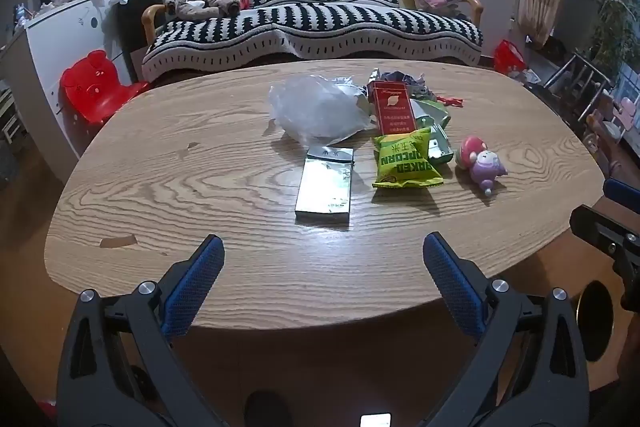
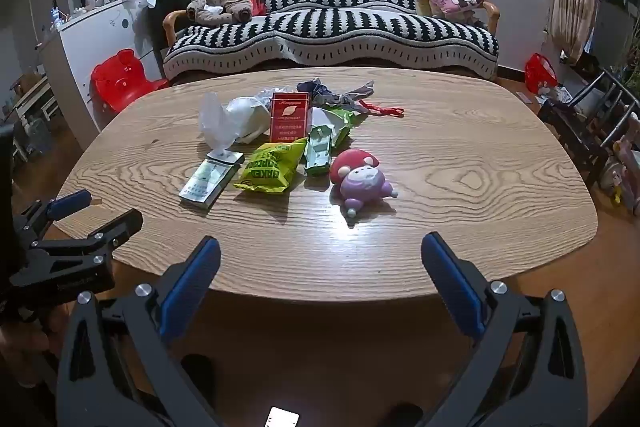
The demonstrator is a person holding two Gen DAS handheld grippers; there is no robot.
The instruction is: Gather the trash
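Looking along the left hand-held gripper (image 1: 323, 259), its blue pads stand spread wide with nothing between them, hanging over the near edge of the wooden worktop (image 1: 160, 179). The trash sits in a loose cluster around the middle, reaching toward the far edge: a silver box (image 1: 325, 183) lies nearest, a green popcorn packet (image 1: 406, 158) just beside it, a red box (image 1: 392, 107) behind, and a crumpled clear plastic bag (image 1: 316, 107) at the far left of the heap. A pink and purple toy (image 1: 482, 163) rests at the right of the group; it looks like a plaything, not rubbish, so I would leave it. From the right wrist view, the right hand-held gripper (image 2: 320, 259) is likewise released and empty above the near edge, with the toy (image 2: 362, 179) closest ahead and the popcorn packet (image 2: 272, 167) and silver box (image 2: 211, 179) further left. No bin shows in either view. A sensible start, I judge, is the silver box for the left side: come down with the pads straddling its narrow width, square to its long edges, and close firmly since the glossy faces may slip. Soft wrappers want a pinch on a raised fold, not a scrape along the wood.
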